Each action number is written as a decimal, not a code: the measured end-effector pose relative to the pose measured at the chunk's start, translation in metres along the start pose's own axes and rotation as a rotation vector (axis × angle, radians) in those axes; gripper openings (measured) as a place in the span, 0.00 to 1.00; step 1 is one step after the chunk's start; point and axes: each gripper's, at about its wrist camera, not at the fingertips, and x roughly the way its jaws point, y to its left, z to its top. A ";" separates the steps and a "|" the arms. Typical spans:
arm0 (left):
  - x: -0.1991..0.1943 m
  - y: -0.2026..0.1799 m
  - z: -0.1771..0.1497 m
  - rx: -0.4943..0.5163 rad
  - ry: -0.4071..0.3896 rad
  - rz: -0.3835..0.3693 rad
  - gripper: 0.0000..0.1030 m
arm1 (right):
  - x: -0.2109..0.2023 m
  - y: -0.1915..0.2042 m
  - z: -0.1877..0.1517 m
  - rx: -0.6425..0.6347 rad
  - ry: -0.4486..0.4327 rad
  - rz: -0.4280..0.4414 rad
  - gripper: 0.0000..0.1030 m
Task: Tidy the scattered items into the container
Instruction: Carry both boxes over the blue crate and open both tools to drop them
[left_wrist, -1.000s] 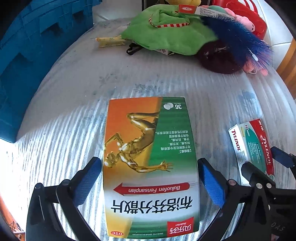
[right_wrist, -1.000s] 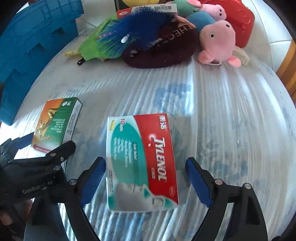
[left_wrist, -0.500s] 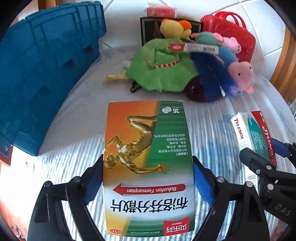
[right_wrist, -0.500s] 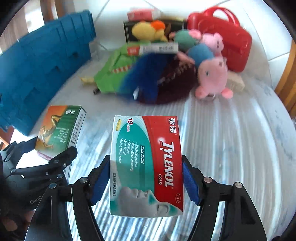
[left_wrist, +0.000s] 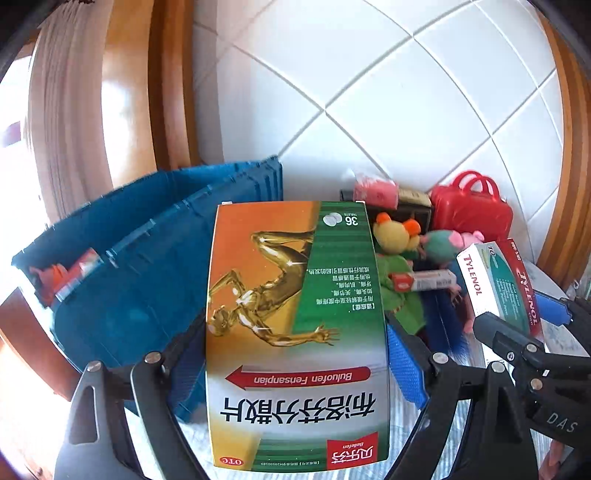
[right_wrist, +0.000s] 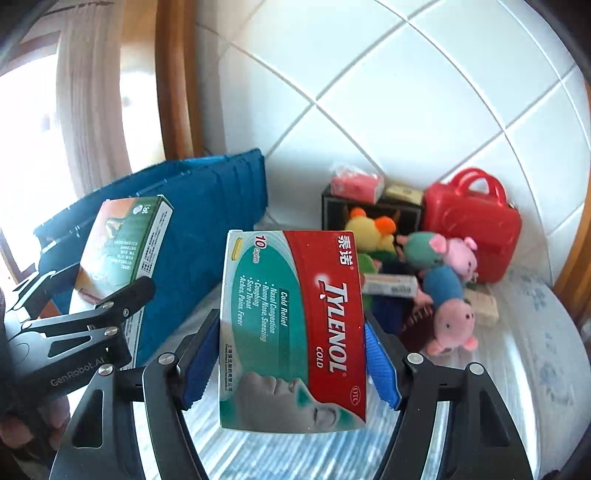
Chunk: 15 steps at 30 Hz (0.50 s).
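I've got the left gripper (left_wrist: 295, 354) with jaws clamped on the orange-green ibuprofen box (left_wrist: 295, 332), held off the table beside the blue crate (left_wrist: 147, 266). My right gripper (right_wrist: 291, 365) has its jaws closed tight on the Tylenol box (right_wrist: 295, 325), also lifted. Plush toys (right_wrist: 450, 321) and red case (right_wrist: 472, 225) sit behind by the tiled wall.

Both wrist cams face fwd, side by side; share blue crate (left_wrist: 147, 258), toy pile (right_wrist: 443, 280).
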 end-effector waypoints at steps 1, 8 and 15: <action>-0.004 0.018 0.011 0.004 -0.025 0.012 0.84 | 0.000 0.015 0.011 -0.008 -0.019 0.007 0.70; -0.006 0.164 0.073 0.013 -0.130 0.088 0.84 | 0.027 0.149 0.086 -0.041 -0.122 0.075 0.70; 0.064 0.273 0.094 0.043 0.021 0.140 0.84 | 0.096 0.269 0.129 -0.026 -0.040 0.116 0.70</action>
